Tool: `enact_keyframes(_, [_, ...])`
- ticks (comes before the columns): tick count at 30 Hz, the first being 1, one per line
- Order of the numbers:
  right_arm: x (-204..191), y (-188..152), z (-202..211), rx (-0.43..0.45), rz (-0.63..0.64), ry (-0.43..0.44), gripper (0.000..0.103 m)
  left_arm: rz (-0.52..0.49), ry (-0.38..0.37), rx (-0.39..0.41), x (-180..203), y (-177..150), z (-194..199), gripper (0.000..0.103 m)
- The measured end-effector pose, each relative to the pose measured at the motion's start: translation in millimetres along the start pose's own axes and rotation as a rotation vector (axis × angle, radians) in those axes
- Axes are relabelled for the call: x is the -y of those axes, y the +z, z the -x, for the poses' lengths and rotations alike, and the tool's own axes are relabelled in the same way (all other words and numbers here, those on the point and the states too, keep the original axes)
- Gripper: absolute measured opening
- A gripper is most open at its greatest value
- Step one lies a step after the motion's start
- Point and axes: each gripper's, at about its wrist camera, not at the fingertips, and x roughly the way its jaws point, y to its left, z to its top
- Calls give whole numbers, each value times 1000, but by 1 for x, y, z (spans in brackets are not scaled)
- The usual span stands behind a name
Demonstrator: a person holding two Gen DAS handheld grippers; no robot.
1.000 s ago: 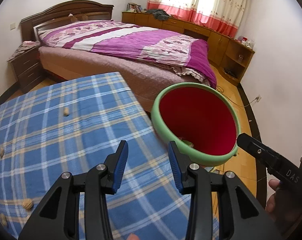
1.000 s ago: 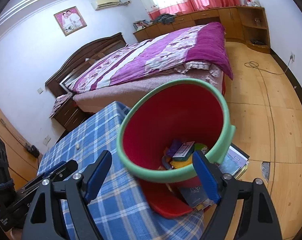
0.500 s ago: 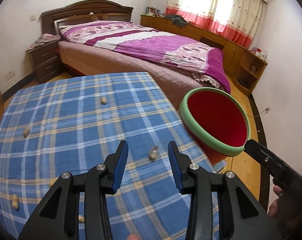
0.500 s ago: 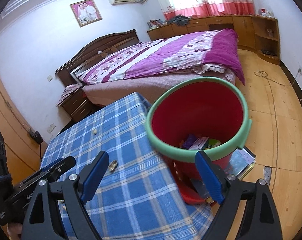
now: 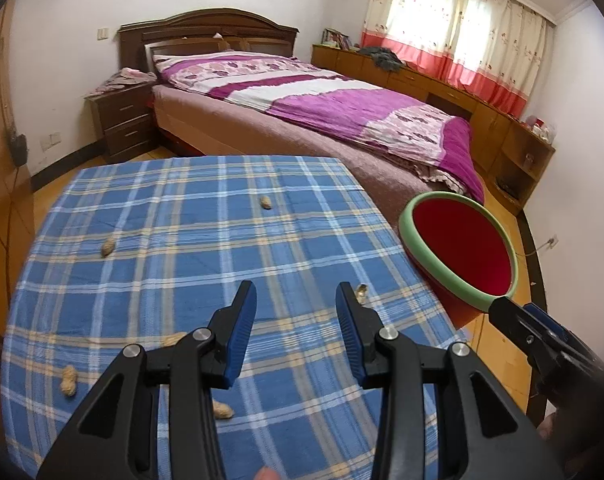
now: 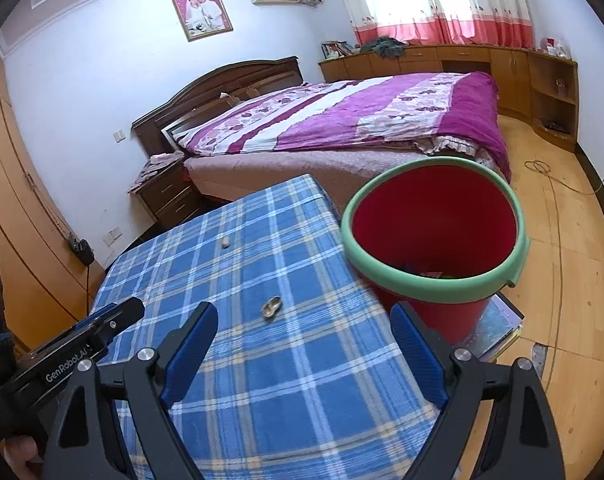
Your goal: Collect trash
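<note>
A cracked peanut shell (image 6: 271,308), pale and split open with a hollow inside, lies at centre frame on the blue plaid tabletop (image 6: 302,380). Whole tan peanuts (image 5: 108,247) are scattered at left. Left tongs (image 5: 296,312) and right tongs (image 6: 302,332) both hang released, empty. A red bucket (image 6: 434,232) with a green rim stands at right.

Beneath both tongs, the bench (image 5: 182,240) wears matt woven blue plaid cloth. Right of the left tongs (image 5: 296,316), the bucket (image 6: 434,240) is smooth red plastic with a green rim. Beyond, the floor (image 6: 562,248) is glossy wood. Peanut shells (image 5: 108,247) look rough.
</note>
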Motion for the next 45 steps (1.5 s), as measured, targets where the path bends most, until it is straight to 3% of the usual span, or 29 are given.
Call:
enact_keyframes(21, [-46,-24,24,36,96,6,90,83,98,51,-44,-23,39,41])
enact_keyframes(45, [-49,-28,26,30,97,8,90,89,109,62,-48,-24,43,41])
